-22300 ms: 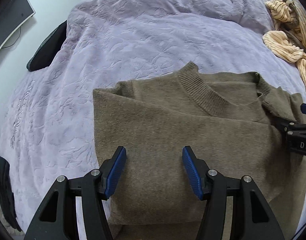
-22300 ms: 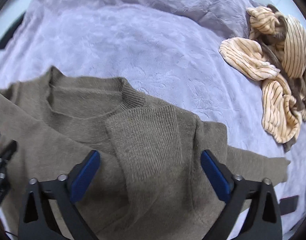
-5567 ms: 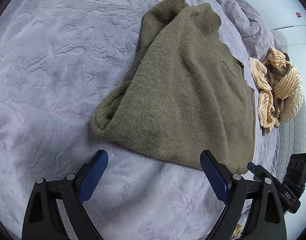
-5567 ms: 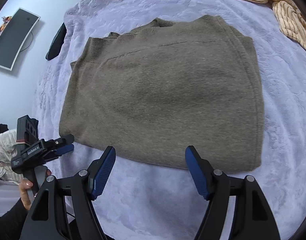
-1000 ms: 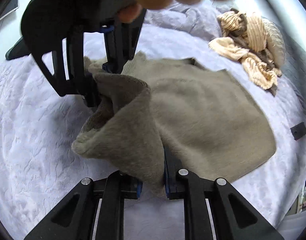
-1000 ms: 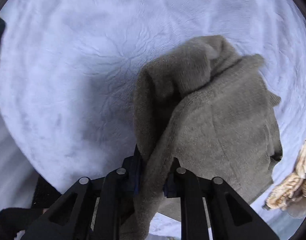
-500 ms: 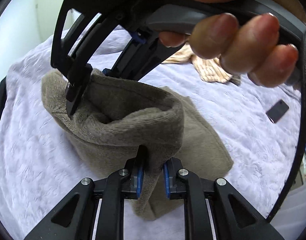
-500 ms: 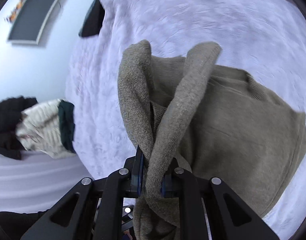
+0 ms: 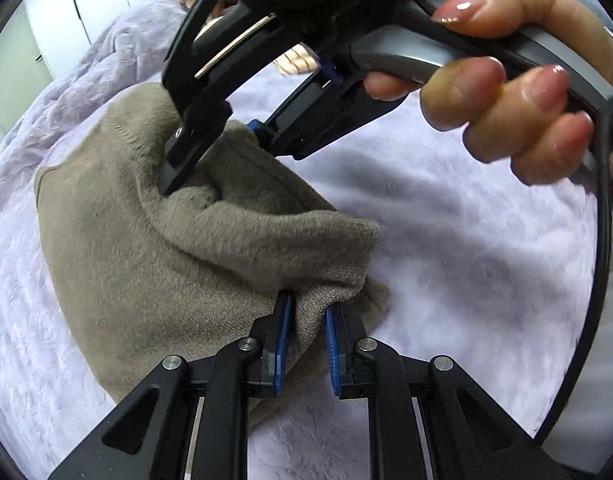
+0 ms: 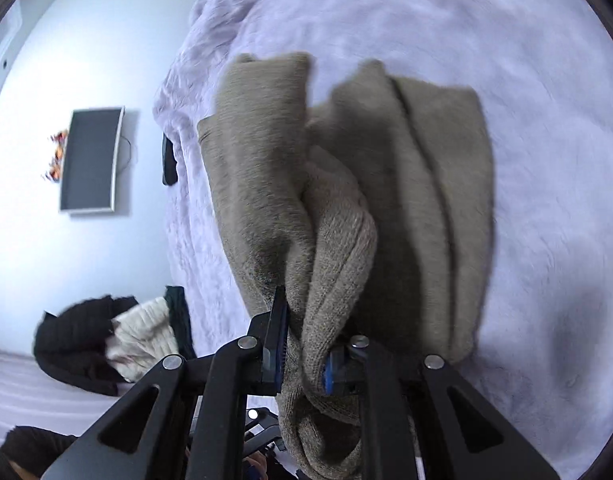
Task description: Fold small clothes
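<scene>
Both grippers grip the same brown sweater [image 9: 154, 248] above a lavender bedspread [image 9: 466, 240]. At the bottom of the left wrist view, the left gripper [image 9: 306, 340] has its blue pads nearly together, a bunched fold of the knit's edge pinched between them. Across from it the right gripper [image 9: 210, 152], held by the person's right hand [image 9: 506, 108], bites into the opposite corner of the same edge. From the right wrist view, the right gripper [image 10: 302, 360] stands closed to a narrow gap on a thick roll of knit, more cloth hanging below its fingers. Between the two tools the raised edge sags in a slack curve, and the rest of the sweater drapes down onto the bedspread. In the right wrist view its long axis runs straight away from the camera, the far end resting flat in lengthwise folds. A wall-mounted screen [image 10: 90, 160] and a heap of dark and cream clothes [image 10: 110, 340] sit at the left.
</scene>
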Available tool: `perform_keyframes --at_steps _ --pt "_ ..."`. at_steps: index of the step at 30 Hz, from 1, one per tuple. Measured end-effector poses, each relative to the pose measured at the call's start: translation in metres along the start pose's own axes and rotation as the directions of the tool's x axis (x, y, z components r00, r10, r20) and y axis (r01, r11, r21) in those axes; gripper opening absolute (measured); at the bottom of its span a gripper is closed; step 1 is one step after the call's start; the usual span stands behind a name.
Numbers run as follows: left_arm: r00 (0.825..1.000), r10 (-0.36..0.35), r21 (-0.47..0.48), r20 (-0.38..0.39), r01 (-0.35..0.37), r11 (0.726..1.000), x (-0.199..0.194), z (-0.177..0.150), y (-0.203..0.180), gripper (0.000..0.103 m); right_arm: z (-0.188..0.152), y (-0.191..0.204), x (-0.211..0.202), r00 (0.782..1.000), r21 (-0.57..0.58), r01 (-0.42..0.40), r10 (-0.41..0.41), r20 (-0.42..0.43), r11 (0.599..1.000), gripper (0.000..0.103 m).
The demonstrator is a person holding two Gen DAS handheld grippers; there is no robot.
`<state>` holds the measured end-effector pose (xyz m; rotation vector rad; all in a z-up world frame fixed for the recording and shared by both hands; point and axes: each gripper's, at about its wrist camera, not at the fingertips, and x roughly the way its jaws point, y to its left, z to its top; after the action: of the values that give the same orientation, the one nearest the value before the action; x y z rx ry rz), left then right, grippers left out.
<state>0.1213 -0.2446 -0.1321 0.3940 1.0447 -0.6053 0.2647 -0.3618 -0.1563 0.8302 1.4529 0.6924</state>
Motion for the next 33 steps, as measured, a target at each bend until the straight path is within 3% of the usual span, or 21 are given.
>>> perform_keyframes --at_steps 4,7,9,10,12,13,15,17,18,19,20,21,22,25,26,27,28,31,33 --pt "1.0 -0.012 0.012 -0.002 0.012 1.0 -0.003 0.0 -0.001 0.017 0.0 -0.006 0.003 0.994 0.026 -0.098 0.097 0.043 0.995 0.02" --pt "0.999 -0.029 0.041 0.022 0.028 0.999 -0.018 0.003 -0.007 0.017 -0.005 0.024 0.002 0.991 -0.067 -0.118 0.122 0.053 0.991 0.018" --pt "0.999 -0.05 0.056 0.016 0.049 0.997 -0.021 0.0 -0.015 0.017 -0.011 0.034 -0.004 0.996 -0.111 -0.058 0.065 0.063 0.992 0.016" --pt "0.998 -0.057 0.048 0.007 0.057 0.997 -0.022 -0.004 -0.017 0.017 -0.012 0.027 -0.003 0.997 -0.092 0.039 -0.033 0.076 0.995 0.017" --pt "0.996 -0.085 -0.007 -0.028 0.085 0.996 -0.024 -0.008 -0.012 0.017 -0.013 0.012 0.002 0.973 -0.03 0.215 -0.212 0.088 0.976 0.019" --pt "0.995 -0.09 -0.044 -0.047 0.088 0.995 -0.026 -0.01 -0.005 0.017 -0.016 0.003 0.001 0.966 0.002 0.246 -0.246 0.081 0.969 0.019" --pt "0.993 -0.083 -0.113 -0.079 0.074 0.991 -0.031 -0.013 0.01 0.018 -0.026 -0.001 -0.011 0.967 0.032 0.23 -0.232 0.102 0.973 0.02" --pt "0.993 -0.069 -0.204 -0.099 0.048 0.978 -0.037 -0.015 0.032 0.018 -0.033 0.004 -0.024 0.963 0.038 0.222 -0.225 0.146 0.974 0.034" --pt "0.992 -0.068 -0.241 -0.103 0.042 0.97 -0.038 -0.017 0.041 0.022 -0.035 0.011 -0.031 0.959 0.037 0.219 -0.222 0.174 0.975 0.035" --pt "0.992 -0.062 -0.284 -0.109 0.029 0.958 -0.04 -0.018 0.053 0.033 -0.033 0.016 -0.036 0.958 0.029 0.21 -0.212 0.193 0.977 0.039" --pt "0.992 -0.051 -0.327 -0.114 0.011 0.945 -0.042 -0.019 0.063 0.076 -0.029 0.025 -0.037 0.958 0.016 0.202 -0.201 0.205 0.979 0.045" --pt "0.993 -0.03 -0.368 -0.111 -0.014 0.93 -0.045 -0.02 0.074 0.102 -0.024 0.035 -0.037 0.958 -0.013 0.197 -0.19 0.215 0.98 0.051" --pt "0.995 -0.008 -0.4 -0.096 -0.031 0.916 -0.048 -0.022 0.084 0.102 -0.019 0.038 -0.034 0.956 -0.038 0.204 -0.191 0.221 0.978 0.063" --pt "0.993 -0.009 -0.486 -0.118 -0.05 0.873 -0.048 -0.028 0.109 0.102 0.006 0.055 -0.009 0.956 -0.081 0.231 -0.21 0.207 0.97 0.063" --pt "0.991 -0.011 -0.513 -0.136 -0.061 0.856 -0.045 -0.03 0.117 0.102 0.017 0.056 0.003 0.953 -0.065 0.251 -0.234 0.191 0.966 0.06" --pt "0.988 -0.006 -0.526 -0.154 -0.077 0.847 -0.042 -0.028 0.124 0.102 0.026 0.051 0.004 0.952 -0.046 0.265 -0.253 0.171 0.963 0.05" --pt "0.984 0.009 -0.536 -0.179 -0.105 0.838 -0.04 -0.03 0.129 0.102 0.032 0.049 0.015 0.951 -0.029 0.281 -0.274 0.143 0.959 0.005" --pt "0.974 0.026 -0.548 -0.224 -0.148 0.824 -0.033 -0.035 0.137 0.102 0.029 0.039 0.024 0.903 -0.061 0.421 -0.411 0.128 0.905 0.008" --pt "0.971 0.028 -0.548 -0.238 -0.158 0.821 -0.029 -0.037 0.137 0.102 0.024 0.02 0.025 0.898 -0.01 0.43 -0.426 0.106 0.903 0.008"
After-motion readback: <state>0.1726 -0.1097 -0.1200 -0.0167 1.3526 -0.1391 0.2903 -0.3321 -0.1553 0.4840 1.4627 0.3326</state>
